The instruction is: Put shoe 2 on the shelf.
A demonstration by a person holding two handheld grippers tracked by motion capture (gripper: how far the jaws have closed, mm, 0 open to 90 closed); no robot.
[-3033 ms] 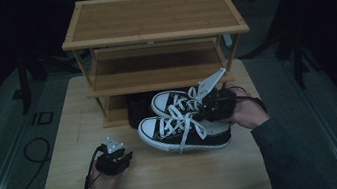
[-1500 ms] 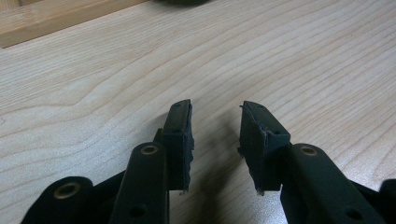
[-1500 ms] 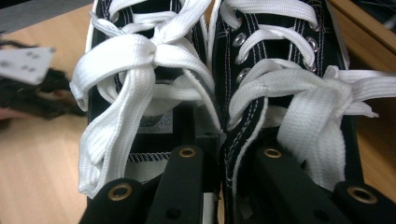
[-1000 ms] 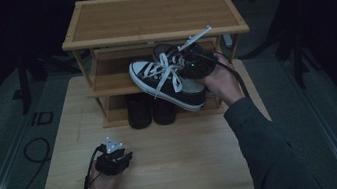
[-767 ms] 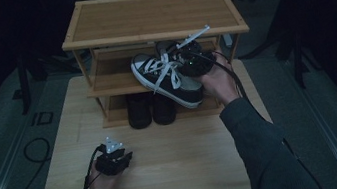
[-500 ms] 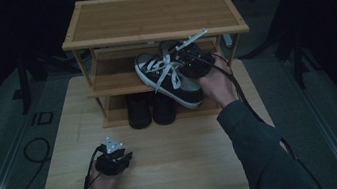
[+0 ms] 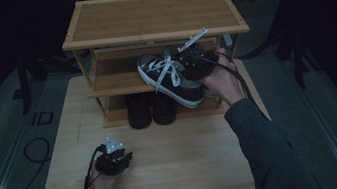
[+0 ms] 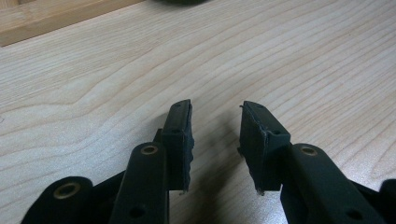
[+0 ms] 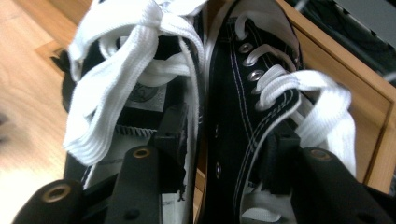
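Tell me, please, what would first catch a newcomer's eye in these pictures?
The pair of black canvas sneakers with white laces, clamped together by the right hand-held gripper at the middle shelf of the three-tier bamboo shoe rack. The left hand-held gripper sits open on the pale wooden table.

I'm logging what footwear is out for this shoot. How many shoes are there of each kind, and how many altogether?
Black sneakers with white laces: 2, clamped together in the right gripper at the rack's middle shelf
Plain dark shoes: 2, side by side on the bottom shelf
Total: 4 shoes
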